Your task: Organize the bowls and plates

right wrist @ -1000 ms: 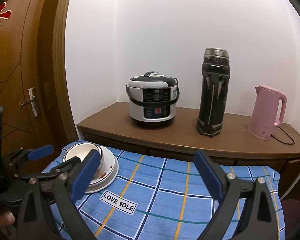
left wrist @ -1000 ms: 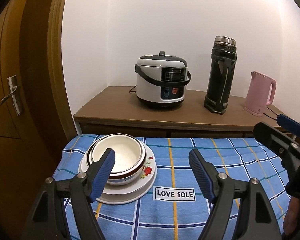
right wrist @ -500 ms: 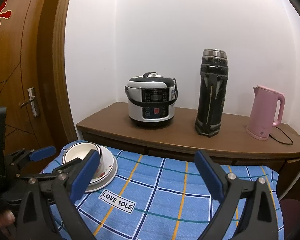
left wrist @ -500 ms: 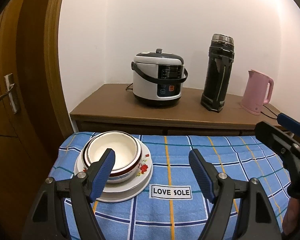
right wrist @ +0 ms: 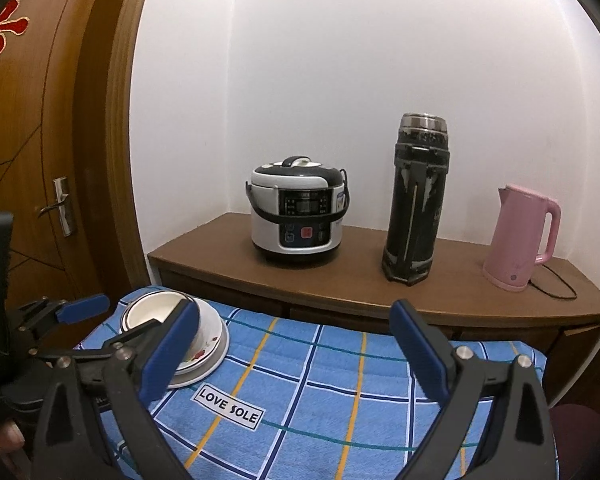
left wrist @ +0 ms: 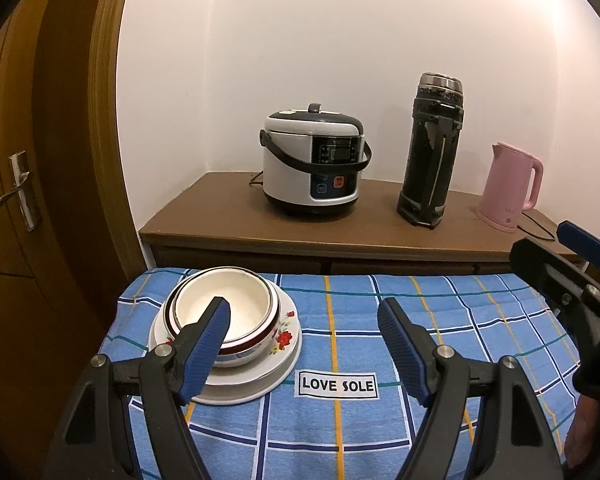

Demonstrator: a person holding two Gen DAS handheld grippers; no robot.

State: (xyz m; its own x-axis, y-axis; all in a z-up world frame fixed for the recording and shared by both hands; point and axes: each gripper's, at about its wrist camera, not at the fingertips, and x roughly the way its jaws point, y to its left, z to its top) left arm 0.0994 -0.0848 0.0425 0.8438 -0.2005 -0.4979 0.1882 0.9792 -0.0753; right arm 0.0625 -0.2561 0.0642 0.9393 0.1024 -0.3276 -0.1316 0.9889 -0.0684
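Note:
A cream bowl (left wrist: 246,300) with a dark red rim and flower print sits nested in stacked white plates (left wrist: 276,368) on the left of the blue checked cloth (left wrist: 340,420). The stack also shows in the right wrist view (right wrist: 214,350). My left gripper (left wrist: 304,340) is open and empty, hovering above the cloth just right of the stack; its left finger overlaps the bowl in view. My right gripper (right wrist: 296,344) is open and empty, further right and back. The left gripper's body shows at the left edge of the right wrist view.
Behind the table stands a wooden cabinet (left wrist: 220,224) with a rice cooker (left wrist: 312,168), a tall black thermos (left wrist: 430,152) and a pink kettle (left wrist: 508,186) with its cord. A wooden door (left wrist: 20,160) is to the left. A "LOVE SOLE" label (left wrist: 338,384) marks the cloth.
Both grippers have drifted slightly back and up from the table; the view of the stack has shifted a little. Both jaws remain open and the dishes have not moved.

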